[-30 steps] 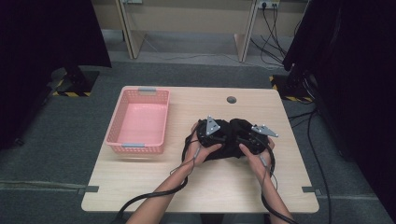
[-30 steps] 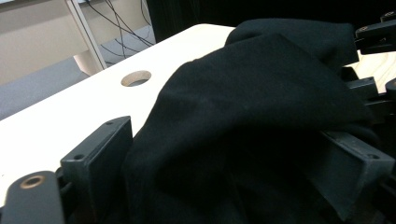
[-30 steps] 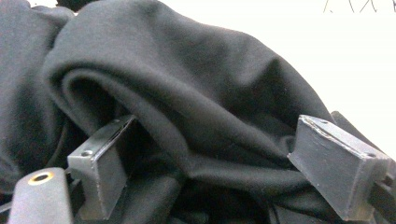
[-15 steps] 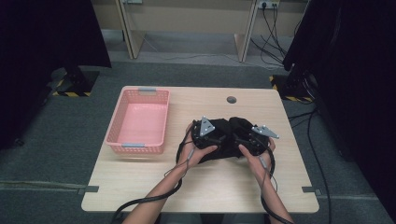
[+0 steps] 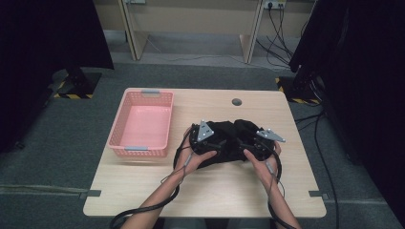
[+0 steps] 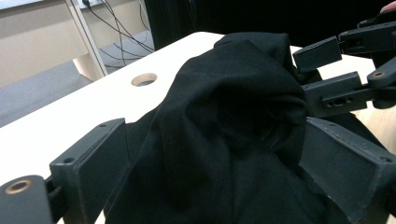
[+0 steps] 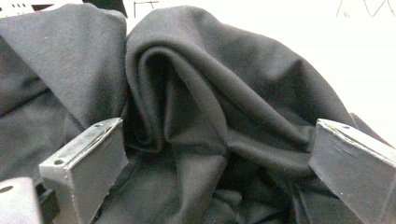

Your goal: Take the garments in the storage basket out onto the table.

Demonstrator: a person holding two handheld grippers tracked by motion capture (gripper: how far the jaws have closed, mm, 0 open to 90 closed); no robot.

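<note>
2 grippers spread wide around a bunched black cloth [image 5: 229,140] on the table [image 5: 210,191].

Cloth heaped in soft folds right of the table's middle, well apart from the pink basket [image 5: 142,123] at the left side and near the round cable hole [image 5: 236,101] toward the far edge. Left gripper [image 5: 217,143] pushed in from the cloth's left, jaws parted wide with a thick hump of fabric [image 6: 229,135] bulging between them, not pinched. Right gripper [image 5: 244,144] set in from the cloth's right, jaws likewise splayed, a rolled fold [image 7: 196,116] lying in the gap. Facing each other across the heap, close together; the right gripper's jaws seen at the cloth's far edge [image 6: 345,74] in the left gripper view.
</note>
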